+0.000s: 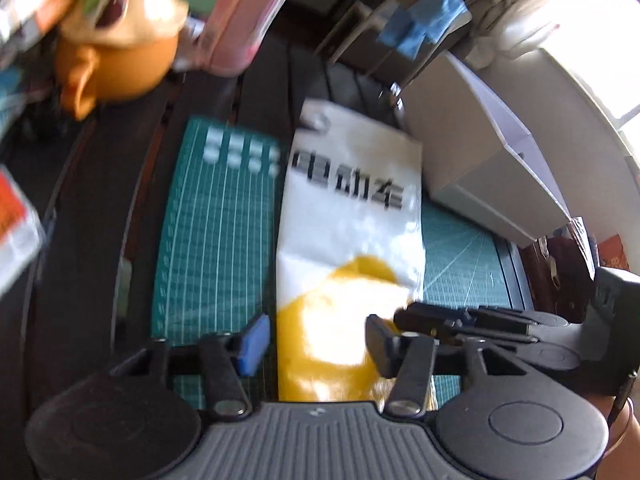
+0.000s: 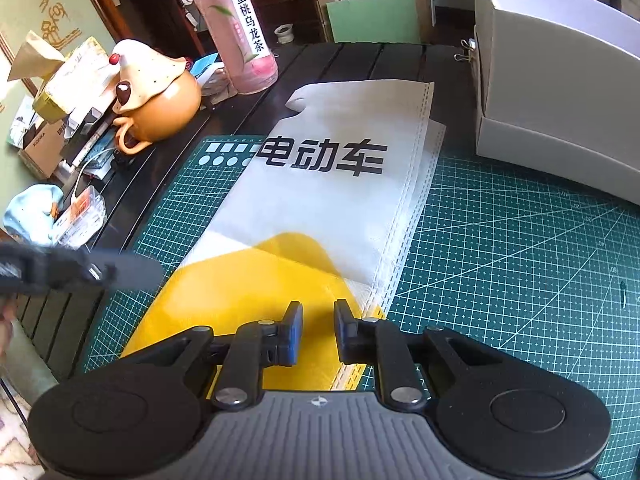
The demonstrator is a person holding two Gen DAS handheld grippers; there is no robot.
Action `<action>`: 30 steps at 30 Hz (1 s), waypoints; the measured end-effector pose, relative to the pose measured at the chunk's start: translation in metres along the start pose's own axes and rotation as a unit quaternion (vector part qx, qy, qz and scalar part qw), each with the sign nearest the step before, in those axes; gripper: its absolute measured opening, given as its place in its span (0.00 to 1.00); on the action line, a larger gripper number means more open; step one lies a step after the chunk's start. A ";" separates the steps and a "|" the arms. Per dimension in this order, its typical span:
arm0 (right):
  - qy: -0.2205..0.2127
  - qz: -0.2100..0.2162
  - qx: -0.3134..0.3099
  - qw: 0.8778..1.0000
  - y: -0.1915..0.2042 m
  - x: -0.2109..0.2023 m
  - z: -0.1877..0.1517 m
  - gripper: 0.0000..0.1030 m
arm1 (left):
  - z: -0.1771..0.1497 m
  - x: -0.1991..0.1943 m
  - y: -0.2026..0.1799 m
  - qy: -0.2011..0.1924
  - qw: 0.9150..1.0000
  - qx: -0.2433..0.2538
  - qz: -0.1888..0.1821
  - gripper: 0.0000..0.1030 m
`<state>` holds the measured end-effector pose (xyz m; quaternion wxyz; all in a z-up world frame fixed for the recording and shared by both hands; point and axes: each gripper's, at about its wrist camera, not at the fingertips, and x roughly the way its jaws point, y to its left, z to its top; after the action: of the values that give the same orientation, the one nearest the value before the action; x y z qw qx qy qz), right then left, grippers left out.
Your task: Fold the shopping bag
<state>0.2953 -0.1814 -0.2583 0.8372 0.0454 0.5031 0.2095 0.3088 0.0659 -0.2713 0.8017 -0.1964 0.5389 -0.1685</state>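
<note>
- On the left, a clutter of small boxes and an orange teapot [image 2: 156,100] is seen on the dark table [image 2: 248,108], with a pink drink bottle [image 2: 236,28] behind; little free room is left on that side.
- The left gripper [image 1: 316,340] is held over the bag's yellow near end with its jaws about half open; nothing is seen pinched between them.
- The shopping bag [image 2: 332,200] lies flat and lengthwise on the green cutting mat [image 2: 520,248], its handle end reaching past the mat onto the table. It is judged to be already folded into a narrow strip, stitched side edges stacked on the right; folding along its length appears still to be done.
- The right gripper [image 2: 318,332] is held low over the yellow near end, jaws narrowly parted; whether fabric is pinched cannot be told.
- To the right, open mat is available beside the bag, bounded further back by a white box [image 2: 560,92].
</note>
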 end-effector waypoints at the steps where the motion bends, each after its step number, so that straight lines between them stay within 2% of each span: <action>1: 0.000 0.002 0.004 1.000 -0.002 0.000 0.000 0.17 | -0.002 -0.001 -0.001 0.005 1.000 0.000 0.004 0.46; 3: -0.001 0.007 0.013 1.000 -0.004 -0.001 0.000 0.17 | -0.006 0.000 0.000 0.018 1.000 0.000 0.013 0.37; 4: -0.002 0.009 0.017 1.000 -0.006 -0.001 0.000 0.17 | -0.008 0.001 0.000 0.024 1.000 0.000 0.018 0.27; 5: -0.002 0.011 0.021 1.000 -0.007 -0.001 0.000 0.17 | -0.011 0.000 -0.001 0.028 0.999 0.000 0.020 0.22; 10: -0.004 0.017 0.034 0.999 -0.010 -0.001 0.000 0.17 | -0.020 -0.003 -0.003 0.046 0.999 0.005 0.026 0.17; 18: 0.001 0.010 0.012 1.000 -0.004 -0.001 -0.002 0.17 | -0.022 -0.009 -0.016 0.055 0.997 0.044 0.043 0.17; 20: 0.003 0.009 0.004 1.000 -0.003 -0.001 -0.003 0.17 | -0.020 -0.019 -0.018 0.041 0.996 0.053 0.051 0.17; 22: 0.006 0.010 0.002 1.000 -0.004 -0.001 -0.001 0.17 | -0.014 -0.034 -0.022 0.003 0.996 0.062 0.058 0.20; 25: 0.015 0.010 -0.003 1.000 -0.004 0.000 0.001 0.17 | -0.003 -0.033 -0.025 -0.033 0.995 0.058 0.069 0.40; 28: 0.025 0.009 -0.003 1.000 -0.003 0.001 0.005 0.17 | 0.008 -0.021 -0.035 -0.067 0.992 0.077 0.079 0.39; 30: 0.029 0.003 -0.007 1.000 0.000 0.002 0.005 0.17 | 0.012 -0.012 -0.041 -0.069 0.990 0.089 0.085 0.40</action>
<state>0.3007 -0.1803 -0.2570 0.8222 0.0351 0.5254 0.2163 0.3137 0.0379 -0.2373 0.8625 -0.0889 0.4800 -0.1334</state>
